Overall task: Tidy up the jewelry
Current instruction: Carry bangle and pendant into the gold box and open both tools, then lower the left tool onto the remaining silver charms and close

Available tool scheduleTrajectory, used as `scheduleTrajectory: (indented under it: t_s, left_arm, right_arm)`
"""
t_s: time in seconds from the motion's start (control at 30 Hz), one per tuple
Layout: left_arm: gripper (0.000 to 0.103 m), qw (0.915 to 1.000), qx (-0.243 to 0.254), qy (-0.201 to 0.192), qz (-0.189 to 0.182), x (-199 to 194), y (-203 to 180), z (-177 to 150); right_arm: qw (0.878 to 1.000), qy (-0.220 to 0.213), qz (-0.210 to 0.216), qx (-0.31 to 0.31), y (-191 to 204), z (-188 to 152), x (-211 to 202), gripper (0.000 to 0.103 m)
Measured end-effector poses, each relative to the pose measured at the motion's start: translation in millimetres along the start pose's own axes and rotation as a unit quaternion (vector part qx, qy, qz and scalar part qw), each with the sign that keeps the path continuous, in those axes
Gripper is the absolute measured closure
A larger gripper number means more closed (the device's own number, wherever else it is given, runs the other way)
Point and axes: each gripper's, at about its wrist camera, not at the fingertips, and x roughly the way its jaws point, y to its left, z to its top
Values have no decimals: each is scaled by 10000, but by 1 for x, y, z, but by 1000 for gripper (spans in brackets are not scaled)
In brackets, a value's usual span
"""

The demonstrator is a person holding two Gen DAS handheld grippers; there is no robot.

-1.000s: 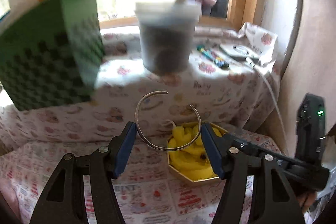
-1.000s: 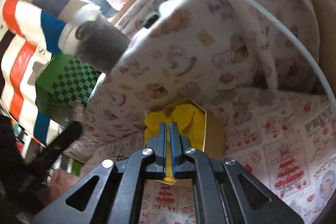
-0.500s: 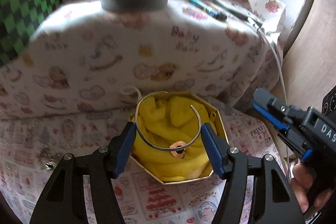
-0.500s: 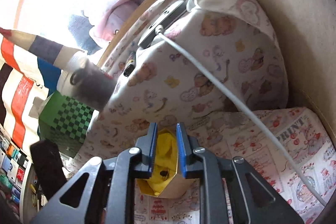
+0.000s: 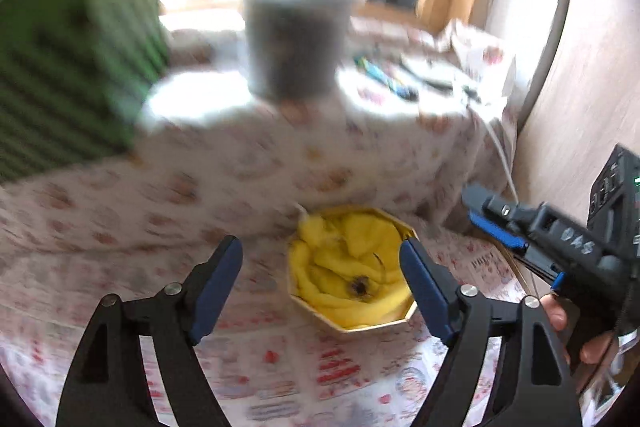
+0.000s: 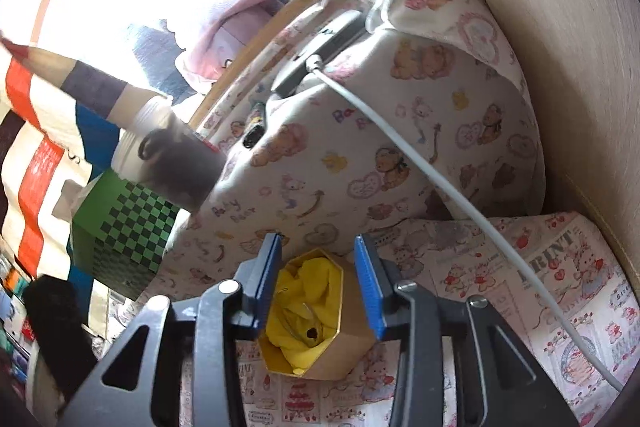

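A hexagonal cardboard box (image 5: 400,325) lined with yellow cloth (image 5: 352,267) sits on the printed tablecloth; it also shows in the right wrist view (image 6: 340,355). A thin silver bangle (image 6: 298,315) and a small ring (image 6: 312,333) lie on the cloth inside. My left gripper (image 5: 320,283) is open and empty, just in front of the box. My right gripper (image 6: 318,285) is open and empty, above the box; it shows at the right of the left wrist view (image 5: 500,227).
A raised surface covered in teddy-bear cloth (image 5: 260,155) stands behind the box with a dark plastic tub (image 5: 292,35), a green checkered box (image 5: 68,55), pens (image 5: 384,77) and a white cable (image 6: 440,179). A wall (image 6: 580,67) is at the right.
My left gripper opened and let go of the silver bangle, which now lies in the box, then pulled back. My right gripper went from shut to wide open.
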Motion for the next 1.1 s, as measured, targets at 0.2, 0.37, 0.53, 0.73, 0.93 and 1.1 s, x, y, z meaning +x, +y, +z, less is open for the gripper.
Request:
scheduleTrajectory:
  t_s: [0.2,0.37,0.53,0.73,0.93,1.1]
  left_arm:
    - [5,9915,210,-1195,461,-74,25,-9]
    - [0,9693,289,-2316,768,-111,49,-37]
    - [0,9719,158,-2101,1049,-89,73,-48]
    - [0,9826,-44,-1298,1327,-30,108,-60]
    - [30,9895,-841,-667,968,0,147,-56]
    - [63,9926,-1064,-82,579,26,164,-56]
  right_arm:
    - [9984,-74,-31,-567,30,-12,0,57]
    - [9930,-17,-45,-1179,63,-35,8,50]
    - [9840,-51,-166,-1772,86,-58,15,40]
    - [9734,3,-449,-2247,100,-81,31,29]
    - [9654,122,-617,-2530,103,-92,43,28]
    - [9649,100,-657,-2542,102,-92,44,24]
